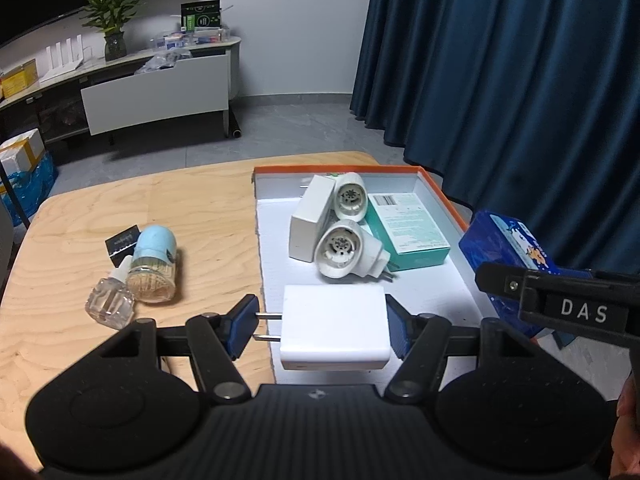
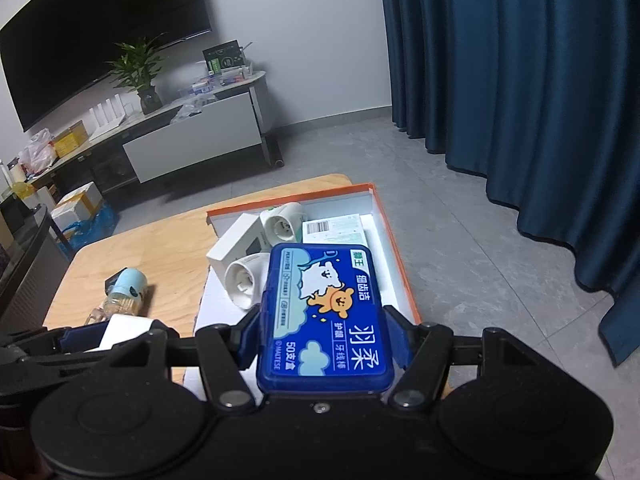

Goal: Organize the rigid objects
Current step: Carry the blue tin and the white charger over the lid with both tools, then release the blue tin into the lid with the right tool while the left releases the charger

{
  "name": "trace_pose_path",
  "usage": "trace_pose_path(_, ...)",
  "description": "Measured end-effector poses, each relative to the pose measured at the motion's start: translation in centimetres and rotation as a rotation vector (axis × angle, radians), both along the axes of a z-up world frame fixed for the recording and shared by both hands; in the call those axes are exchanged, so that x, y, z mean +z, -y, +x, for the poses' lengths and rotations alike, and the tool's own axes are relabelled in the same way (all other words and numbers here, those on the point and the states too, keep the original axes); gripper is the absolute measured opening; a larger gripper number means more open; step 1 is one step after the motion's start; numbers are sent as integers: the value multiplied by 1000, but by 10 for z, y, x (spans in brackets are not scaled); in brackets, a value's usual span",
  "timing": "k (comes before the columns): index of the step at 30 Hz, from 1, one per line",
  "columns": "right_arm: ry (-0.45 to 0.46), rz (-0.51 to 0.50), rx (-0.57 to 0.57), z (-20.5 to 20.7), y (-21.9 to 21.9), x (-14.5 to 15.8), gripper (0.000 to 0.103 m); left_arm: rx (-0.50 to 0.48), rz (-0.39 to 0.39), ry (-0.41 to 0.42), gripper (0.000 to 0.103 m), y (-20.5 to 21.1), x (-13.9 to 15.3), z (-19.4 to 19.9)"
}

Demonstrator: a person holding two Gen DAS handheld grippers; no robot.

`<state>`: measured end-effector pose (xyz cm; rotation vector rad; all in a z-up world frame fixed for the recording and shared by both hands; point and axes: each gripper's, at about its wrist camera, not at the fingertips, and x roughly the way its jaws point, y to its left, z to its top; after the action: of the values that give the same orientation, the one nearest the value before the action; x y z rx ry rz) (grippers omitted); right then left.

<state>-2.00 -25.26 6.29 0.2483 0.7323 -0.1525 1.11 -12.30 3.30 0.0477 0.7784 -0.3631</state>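
My left gripper (image 1: 320, 326) is shut on a white plug adapter (image 1: 334, 326). One pad presses its two prongs, the other its flat back. The adapter hangs over the near left corner of a white box with an orange rim (image 1: 440, 196). My right gripper (image 2: 324, 336) is shut on a blue floss-pick case (image 2: 324, 312) with a bear picture, held above the box's near right side. The same blue case (image 1: 508, 248) shows at the right in the left wrist view. Inside the box lie two white plug-in heaters (image 1: 344, 248), a white carton (image 1: 310, 216) and a teal carton (image 1: 412, 228).
On the wooden table (image 1: 200, 208), left of the box, lie a blue-capped toothpick jar (image 1: 154, 264), a small clear bottle (image 1: 110, 300) and a black card (image 1: 122, 244). Blue curtains (image 1: 520, 80) hang to the right. A TV cabinet (image 1: 156, 88) stands across the floor.
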Motion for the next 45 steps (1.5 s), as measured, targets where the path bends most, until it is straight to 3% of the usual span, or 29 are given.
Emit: trace_pose_path(45,-78,-38,23,37,20,-20,77,-69,9,-66,66,39,-26,14)
